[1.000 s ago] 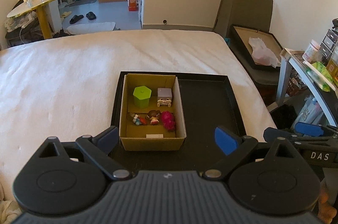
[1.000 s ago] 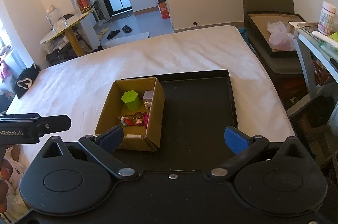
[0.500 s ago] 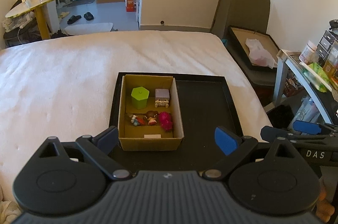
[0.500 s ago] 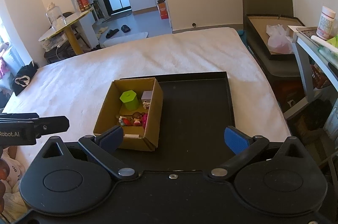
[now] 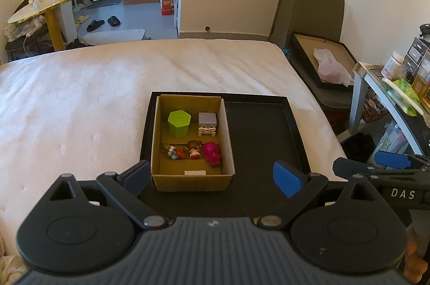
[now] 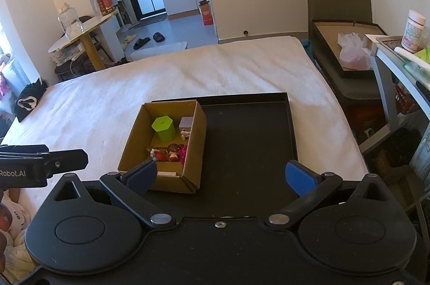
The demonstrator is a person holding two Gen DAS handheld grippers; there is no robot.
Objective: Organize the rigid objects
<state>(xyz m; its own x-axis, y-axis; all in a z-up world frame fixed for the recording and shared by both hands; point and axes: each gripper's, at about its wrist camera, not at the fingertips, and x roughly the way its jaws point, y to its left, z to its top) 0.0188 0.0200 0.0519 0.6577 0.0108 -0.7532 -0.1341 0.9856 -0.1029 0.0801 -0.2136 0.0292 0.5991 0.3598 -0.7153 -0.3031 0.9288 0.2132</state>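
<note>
An open cardboard box [image 5: 225, 123] [image 6: 196, 142] sits at the left end of a black tray [image 5: 263, 132] [image 6: 247, 140] on a white bed. Inside it stand a green hexagonal container [image 5: 179, 123] [image 6: 163, 128] and a purple cube figure [image 5: 207, 123] [image 6: 186, 126]; nearer lie a small doll [image 5: 194, 148] [image 6: 173, 151], a magenta toy [image 5: 212, 152] and a small red and blue figure [image 5: 174, 152]. My left gripper [image 5: 212, 176] hangs open in front of the box, holding nothing. My right gripper [image 6: 221, 175] is open and empty too, above the tray's near edge.
The white bed [image 5: 80, 107] spreads left and behind the tray. To the right stand a shelf with bottles [image 5: 397, 75] and a flat box holding a plastic bag [image 5: 330, 67]. A yellow-legged round table [image 5: 51, 11] is at far left.
Both grippers have drawn back and risen slightly, so the box and tray look a little smaller and farther. Nothing in the box has moved.
</note>
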